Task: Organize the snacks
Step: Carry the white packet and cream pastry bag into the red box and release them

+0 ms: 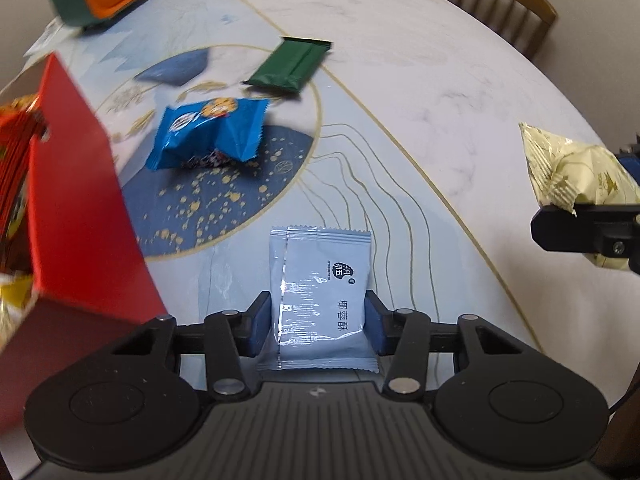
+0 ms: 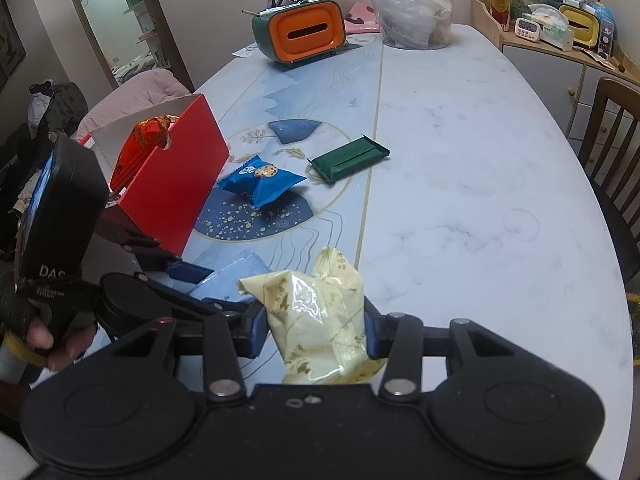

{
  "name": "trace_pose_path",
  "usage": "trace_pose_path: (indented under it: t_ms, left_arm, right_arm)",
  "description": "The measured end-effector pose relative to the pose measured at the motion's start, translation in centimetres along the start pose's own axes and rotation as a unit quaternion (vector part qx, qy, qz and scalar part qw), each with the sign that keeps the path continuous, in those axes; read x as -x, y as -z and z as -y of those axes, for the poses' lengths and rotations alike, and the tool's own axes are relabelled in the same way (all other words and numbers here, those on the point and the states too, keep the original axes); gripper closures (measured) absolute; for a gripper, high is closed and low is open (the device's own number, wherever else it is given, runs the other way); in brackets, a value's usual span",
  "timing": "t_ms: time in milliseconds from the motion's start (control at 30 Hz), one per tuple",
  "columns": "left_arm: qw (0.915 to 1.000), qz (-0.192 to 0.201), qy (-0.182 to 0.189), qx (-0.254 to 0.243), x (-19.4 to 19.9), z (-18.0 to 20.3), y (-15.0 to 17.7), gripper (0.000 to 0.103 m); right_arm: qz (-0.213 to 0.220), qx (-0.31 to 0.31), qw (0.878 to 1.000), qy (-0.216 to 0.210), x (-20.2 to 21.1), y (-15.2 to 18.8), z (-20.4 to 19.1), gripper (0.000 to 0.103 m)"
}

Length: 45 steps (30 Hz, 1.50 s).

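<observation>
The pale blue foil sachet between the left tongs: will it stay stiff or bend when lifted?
The pale blue foil sachet will probably flex: it is a thin, flat wrapper with creases. It looks light for its size. Its glossy film may slip, since the left tongs hold only its side edges.

On the surface (image 2: 460, 128), the open box (image 2: 176, 184) stands near the left edge with packets inside it. Just right of the box lies the cookie packet (image 2: 264, 180), and the flat bar (image 2: 348, 158) lies right of that, slightly farther back. The tissue holder (image 2: 298, 30) sits toward the far edge, with a plastic bag (image 2: 412, 12) to its right. Near the front edge, the pale packet (image 1: 322, 292) lies between the left gripper's (image 1: 318, 320) jaws; to its right, the crinkled packet (image 2: 320, 316) sits between the right gripper's (image 2: 316, 332) jaws.
</observation>
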<state>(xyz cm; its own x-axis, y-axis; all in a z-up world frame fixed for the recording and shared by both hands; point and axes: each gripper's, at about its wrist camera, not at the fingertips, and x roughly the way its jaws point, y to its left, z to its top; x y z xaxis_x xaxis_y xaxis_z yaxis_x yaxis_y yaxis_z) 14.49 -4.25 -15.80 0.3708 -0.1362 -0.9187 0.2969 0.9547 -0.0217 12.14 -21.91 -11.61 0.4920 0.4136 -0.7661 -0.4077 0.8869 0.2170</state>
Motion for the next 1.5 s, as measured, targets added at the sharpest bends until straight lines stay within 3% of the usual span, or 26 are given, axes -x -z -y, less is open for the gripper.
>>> trace_pose_path:
  t_ms: [233, 533, 867, 1333, 1500]
  left_arm:
    - [0.996, 0.041, 0.018, 0.078, 4.4, -1.3, -0.2, 0.056]
    - [0.9846, 0.094, 0.011, 0.147, 10.9, -5.4, 0.5, 0.056]
    - [0.9678, 0.136, -0.037, 0.209, 15.3, -11.9, 2.6, 0.056]
    - [0.9531, 0.122, -0.106, 0.256, 15.7, -21.3, 5.4, 0.056]
    - [0.9511, 0.104, -0.112, 0.268, 14.7, -24.3, 6.2, 0.056]
  right_arm:
    - [0.004, 0.016, 1.0, 0.006, 0.8, -1.2, -1.1, 0.06]
    - [0.034, 0.07, 0.997, -0.01, 2.0, -4.9, -4.3, 0.06]
    - [0.056, 0.129, 0.989, -0.045, 0.4, -9.1, -9.9, 0.06]
    - [0.04, 0.174, 0.981, -0.077, -6.0, -12.3, -18.3, 0.06]
    - [0.01, 0.186, 0.979, -0.076, -9.1, -12.6, -20.2, 0.06]
